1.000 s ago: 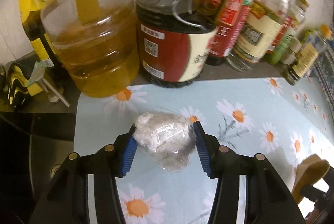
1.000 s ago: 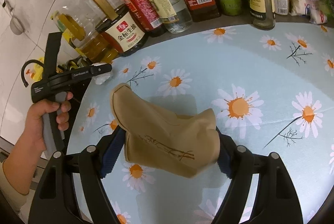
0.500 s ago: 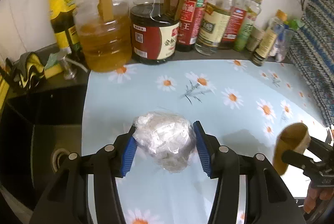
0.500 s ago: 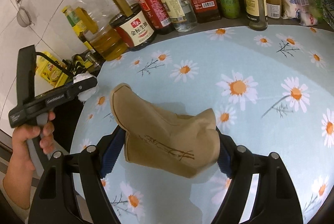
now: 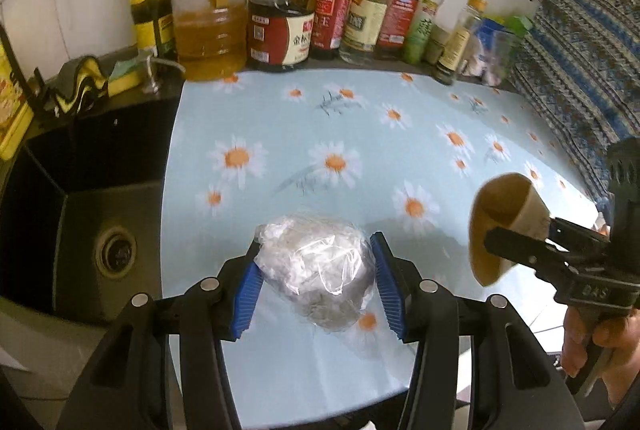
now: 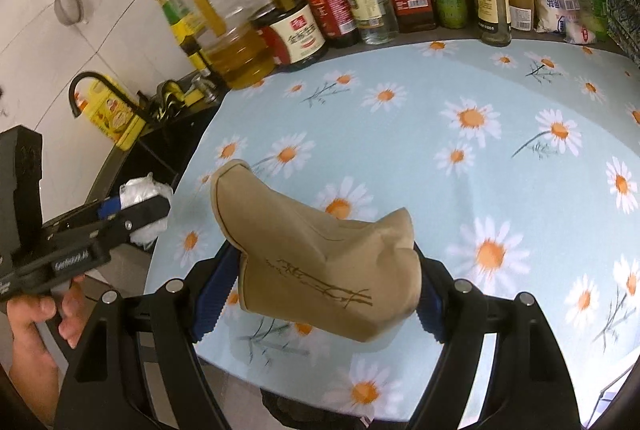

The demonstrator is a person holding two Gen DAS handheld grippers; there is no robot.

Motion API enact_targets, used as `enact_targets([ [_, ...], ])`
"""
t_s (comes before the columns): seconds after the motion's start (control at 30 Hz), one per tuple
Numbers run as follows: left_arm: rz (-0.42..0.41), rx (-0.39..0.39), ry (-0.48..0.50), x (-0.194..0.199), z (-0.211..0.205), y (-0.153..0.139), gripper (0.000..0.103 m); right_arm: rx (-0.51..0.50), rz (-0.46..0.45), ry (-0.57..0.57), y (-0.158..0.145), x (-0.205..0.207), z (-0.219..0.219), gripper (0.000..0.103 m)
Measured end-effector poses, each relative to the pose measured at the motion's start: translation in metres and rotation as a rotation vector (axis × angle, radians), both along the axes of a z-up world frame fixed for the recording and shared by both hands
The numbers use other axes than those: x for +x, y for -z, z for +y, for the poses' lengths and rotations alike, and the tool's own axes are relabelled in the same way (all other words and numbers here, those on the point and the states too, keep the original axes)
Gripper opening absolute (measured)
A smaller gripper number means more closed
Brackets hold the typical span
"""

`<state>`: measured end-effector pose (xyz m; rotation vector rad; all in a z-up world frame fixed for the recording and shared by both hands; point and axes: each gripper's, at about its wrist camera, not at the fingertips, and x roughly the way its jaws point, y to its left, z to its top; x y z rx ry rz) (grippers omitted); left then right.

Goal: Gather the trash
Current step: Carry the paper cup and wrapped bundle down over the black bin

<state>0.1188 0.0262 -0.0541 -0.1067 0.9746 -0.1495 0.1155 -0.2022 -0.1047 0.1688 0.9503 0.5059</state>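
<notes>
My left gripper is shut on a crumpled clear plastic bag with white paper inside, held above the front edge of the daisy-print counter mat. My right gripper is shut on a squashed tan paper cup, also held above the mat's front edge. The cup shows in the left wrist view at the right. The plastic bag shows in the right wrist view at the left, near the sink side.
A row of oil, soy sauce and vinegar bottles stands along the back wall. A dark sink with a drain lies left of the mat. Food packets stand at the back right. A patterned cloth hangs at the right.
Both grippers have pulled back from the bottles toward the front edge of the counter, each still holding its item. The bottles now look smaller and farther away.
</notes>
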Motion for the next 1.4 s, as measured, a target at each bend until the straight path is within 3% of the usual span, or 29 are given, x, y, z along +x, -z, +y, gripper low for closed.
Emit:
enact_targets([
  [0.73,0.075,-0.078,-0.001,-0.134,0.022,0.041,0.050,-0.025,0.071,-0.064,0.039,-0.115,0.050,0.077],
  [1.13,0.127,-0.087,0.002,-0.162,0.027,0.064,0.050,-0.048,0.119,-0.078,0.061,-0.141,0.060,0.077],
  [1.4,0.201,-0.097,-0.004,-0.174,0.030,0.096,0.050,-0.087,0.181,-0.087,0.090,-0.149,0.062,0.077],
])
